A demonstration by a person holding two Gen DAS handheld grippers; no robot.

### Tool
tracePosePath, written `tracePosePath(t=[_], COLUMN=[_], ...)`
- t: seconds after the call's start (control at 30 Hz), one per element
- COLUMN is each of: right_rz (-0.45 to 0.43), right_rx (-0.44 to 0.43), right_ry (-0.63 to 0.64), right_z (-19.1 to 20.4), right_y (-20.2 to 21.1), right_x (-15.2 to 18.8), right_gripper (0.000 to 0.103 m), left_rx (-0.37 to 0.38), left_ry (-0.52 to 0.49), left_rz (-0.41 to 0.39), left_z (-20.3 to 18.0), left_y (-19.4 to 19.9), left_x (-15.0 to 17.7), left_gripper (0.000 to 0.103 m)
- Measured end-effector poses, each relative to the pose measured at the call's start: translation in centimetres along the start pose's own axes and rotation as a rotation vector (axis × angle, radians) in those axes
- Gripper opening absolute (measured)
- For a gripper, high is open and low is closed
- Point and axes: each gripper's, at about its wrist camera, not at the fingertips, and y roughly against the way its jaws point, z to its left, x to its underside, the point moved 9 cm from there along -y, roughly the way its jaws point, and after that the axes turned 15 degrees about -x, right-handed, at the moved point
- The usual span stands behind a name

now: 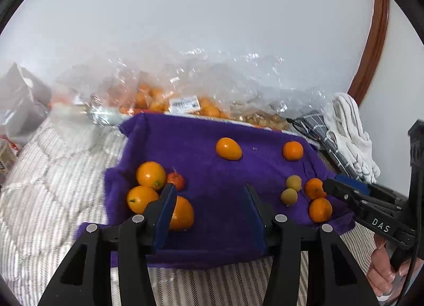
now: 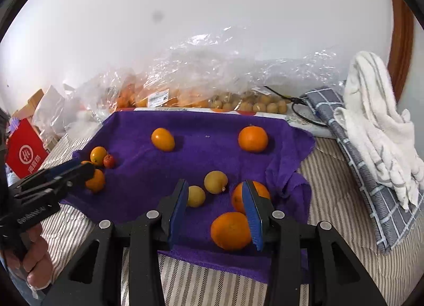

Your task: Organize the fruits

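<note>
both grippers hung over the purple towel (image 1: 212, 168) with nothing held: left gripper (image 1: 210, 208) parted, an orange (image 1: 182, 213) just outside its left finger, right gripper (image 2: 216, 208) parted (narrowly), a tangerine (image 2: 230, 230) touching its right finger.

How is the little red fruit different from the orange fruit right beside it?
The red fruit is much smaller than the orange fruit. It is red with a thin stem sticking up; the orange one is smooth, glossy and yellow-orange. Both are roundish and lie touching on the purple towel.
</note>
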Motion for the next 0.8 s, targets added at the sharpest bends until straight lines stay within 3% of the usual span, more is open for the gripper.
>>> tracePosePath(t=[0.1,0.23,0.33,0.4,0.5,0.67,0.8], right_rz=[0.032,0.01,-0.024,-0.059,-0.082,-0.101,-0.122], right_rx=[-0.043,-0.011,0.018,0.038,0.09,0.141,0.176], right_ry=[-0.098,-0.15,-0.129,-0.114,-0.072,-0.031,-0.035], right_z=[-0.8,-1.3,-0.5,0.3,1.6,3.9,5.4], right_y=[0.2,3.1,6.2,8.7,11.9,16.6,19.9], right_x=[0.9,2.1,2.8,3.2,4.1,6.1,7.2], right_gripper=[0.042,0.044,0.063,0.081,0.086,0.094,0.101], left_rx=[-0.046,-0.081,-0.079,-0.089,-0.122,-0.126,-0.149], left_ry=[-0.013,-0.05,-0.061,-0.059,-0.033,-0.047,-0.072], left_rz=[-0.026,-0.028,-0.046,-0.04,-0.071,-0.141,-0.17], left_z=[0.5,0.5,0.2,0.1,0.3,0.0,-0.1], left_y=[1.4,3.8,6.6,8.8,12.3,18.2,21.7], left_x=[0.0,1.2,2.1,2.6,2.3,1.7,2.1], left_gripper=[0.049,0.049,0.049,0.054,0.058,0.083,0.085])
